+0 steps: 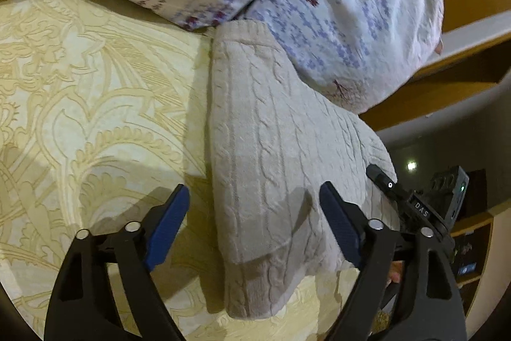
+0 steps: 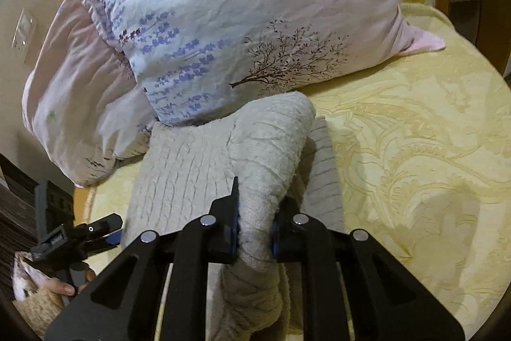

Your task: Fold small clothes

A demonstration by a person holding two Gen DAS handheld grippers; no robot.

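A cream cable-knit sweater point(image 1: 271, 155) lies on the yellow patterned bedspread point(image 1: 95, 104), its far end against a pillow. My left gripper point(image 1: 254, 206) is open, its blue pads either side of the sweater's near part, just above it. In the right wrist view the same sweater point(image 2: 188, 168) lies flat with one part lifted and folded over. My right gripper point(image 2: 254, 232) is shut on that lifted fold of sweater, which bunches between the pads and hangs below them. The other gripper point(image 2: 80, 232) shows at the left edge of the right wrist view.
A floral pillow point(image 2: 242, 21) sits at the head of the bed, with a second one point(image 2: 70, 91) to its left. The wooden headboard and shelves point(image 1: 472, 31) run along the right in the left wrist view. Bedspread point(image 2: 415, 149) extends to the right of the sweater.
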